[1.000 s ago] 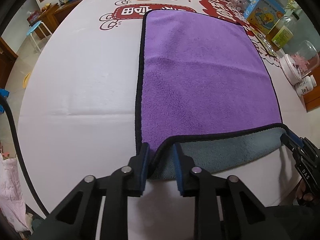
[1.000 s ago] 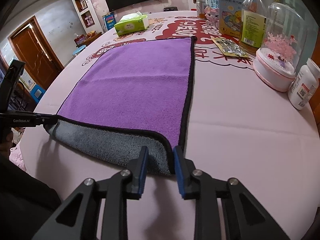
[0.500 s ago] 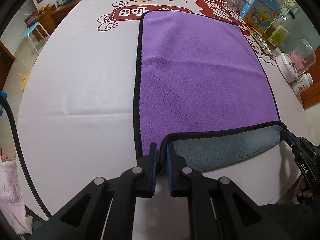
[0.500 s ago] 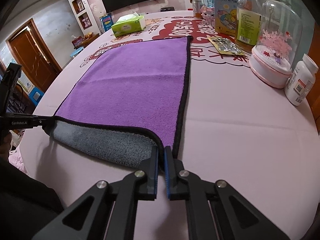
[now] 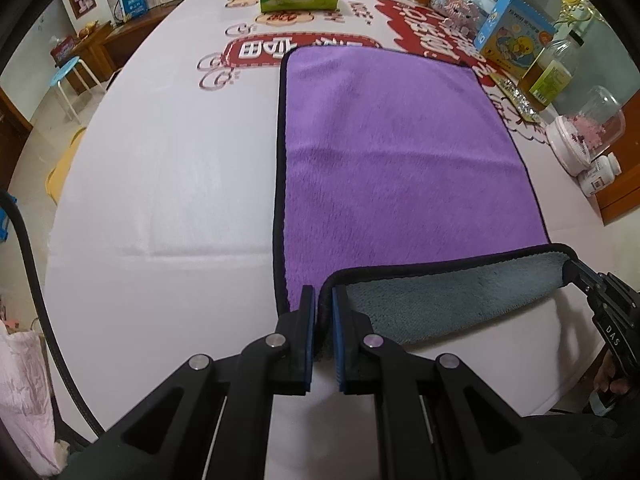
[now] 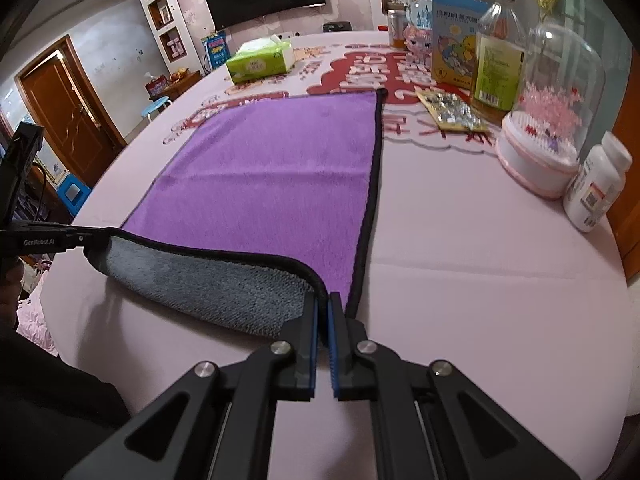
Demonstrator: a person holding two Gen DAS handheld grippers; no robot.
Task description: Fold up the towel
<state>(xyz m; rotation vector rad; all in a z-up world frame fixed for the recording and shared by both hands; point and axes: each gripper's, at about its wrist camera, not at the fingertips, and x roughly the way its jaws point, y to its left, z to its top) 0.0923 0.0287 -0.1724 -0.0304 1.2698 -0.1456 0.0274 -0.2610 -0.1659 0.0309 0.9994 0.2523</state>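
My left gripper (image 5: 324,300) and right gripper (image 6: 323,307) each pinch a near corner of the purple towel (image 5: 400,152) (grey side showing) lying on the surface (image 5: 168,184), ready to fold it over

Even indoor light, soft shadows under the lifted towel (image 6: 208,280) edge, strong fisheye bending and dark corners

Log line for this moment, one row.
phase: fold start | left tool: shut on near-left corner of purple towel with grey underside | right tool: shut on near-right corner | near edge lifted, grey side showing
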